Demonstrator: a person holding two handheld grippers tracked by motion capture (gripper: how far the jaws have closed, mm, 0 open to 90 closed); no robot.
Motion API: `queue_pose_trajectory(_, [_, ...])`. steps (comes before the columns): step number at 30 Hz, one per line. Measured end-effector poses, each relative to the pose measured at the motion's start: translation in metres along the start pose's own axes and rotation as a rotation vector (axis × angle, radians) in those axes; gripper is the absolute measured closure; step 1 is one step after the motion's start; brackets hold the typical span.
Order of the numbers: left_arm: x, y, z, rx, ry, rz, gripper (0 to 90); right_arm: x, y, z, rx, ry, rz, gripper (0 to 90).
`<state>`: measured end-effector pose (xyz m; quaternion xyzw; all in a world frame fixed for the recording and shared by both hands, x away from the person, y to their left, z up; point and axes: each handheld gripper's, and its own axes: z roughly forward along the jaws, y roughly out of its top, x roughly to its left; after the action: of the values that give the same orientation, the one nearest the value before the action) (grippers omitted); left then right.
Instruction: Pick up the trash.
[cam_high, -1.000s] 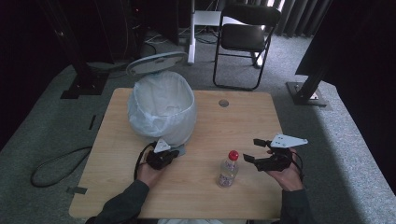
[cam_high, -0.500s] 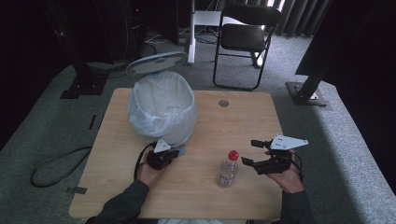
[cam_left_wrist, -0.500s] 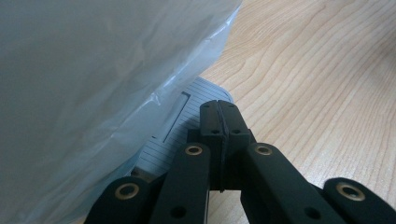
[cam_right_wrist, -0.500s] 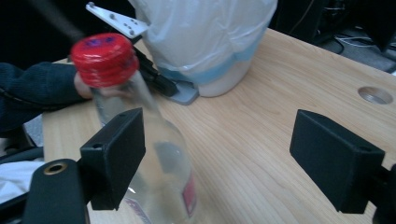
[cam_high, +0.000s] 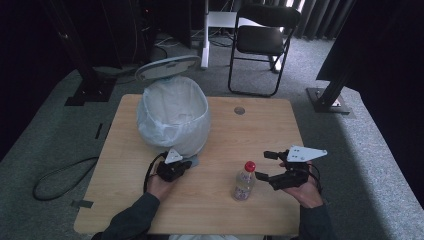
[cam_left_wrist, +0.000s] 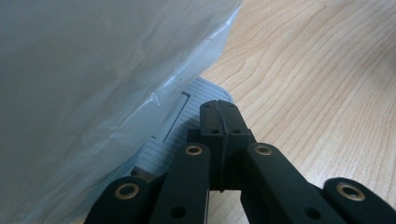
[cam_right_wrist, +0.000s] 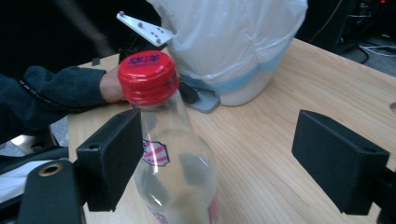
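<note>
The right gripper (cam_high: 270, 165) holds its jaws wide apart; they have just been opening further across the last second. In the right gripper view the bottle (cam_right_wrist: 175, 172) stands upright between the jaws: one pad is just beside its neck, the other well clear. No pad presses on it.

On the table (cam_high: 260, 125) the bottle (cam_high: 244, 181) stands at 9 o'clock of the right gripper, its red cap (cam_high: 249, 166) on. The widening jaws suggest preparation for a grasp, not yet made.

The left gripper (cam_left_wrist: 218, 112) is fully closed, empty, resting over the grey pedal (cam_left_wrist: 187, 116) of the lined bin (cam_high: 173, 120), which stands at 11 o'clock of the bottle.
</note>
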<state>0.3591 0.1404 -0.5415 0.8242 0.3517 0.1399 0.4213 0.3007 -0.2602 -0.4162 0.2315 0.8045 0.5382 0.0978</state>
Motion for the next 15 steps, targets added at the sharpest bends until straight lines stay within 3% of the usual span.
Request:
queue_pose_trajectory(8, [0.0, 0.0, 0.0, 0.0, 0.0, 0.0, 90.0, 0.007, 0.004, 0.011, -0.006, 0.037, -0.02, 16.6])
queue_pose_trajectory(15, [0.0, 0.0, 0.0, 0.0, 0.0, 0.0, 90.0, 0.009, 0.006, 0.021, -0.022, 0.069, -0.024, 27.0])
